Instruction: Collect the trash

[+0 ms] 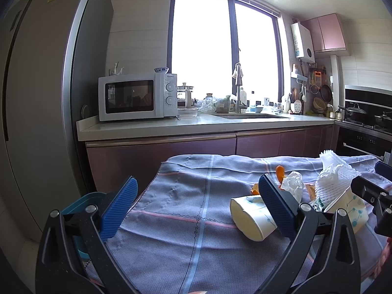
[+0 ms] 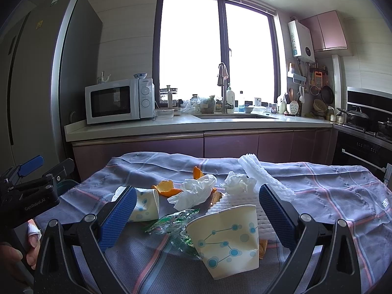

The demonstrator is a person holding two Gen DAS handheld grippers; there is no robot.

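Trash lies on a table with a grey-blue checked cloth [image 2: 330, 196]. A crushed paper cup [image 2: 227, 237] with blue dots lies between the fingers of my open right gripper [image 2: 196, 210]. A second paper cup [image 2: 144, 205] lies on its side by the left finger; it also shows in the left wrist view [image 1: 252, 215]. Crumpled tissues [image 2: 196, 191], orange peel [image 2: 166, 187], a green plastic wrapper [image 2: 174, 223] and white foam netting [image 2: 264, 181] lie behind. My left gripper [image 1: 196, 205] is open and empty over the cloth, left of the trash.
A teal bin [image 1: 80, 201] stands at the table's left edge, behind my left finger. Beyond the table runs a kitchen counter [image 2: 196, 125] with a microwave [image 2: 120, 100] and sink. A tall fridge [image 1: 36, 98] stands left, a stove [image 2: 367, 127] right.
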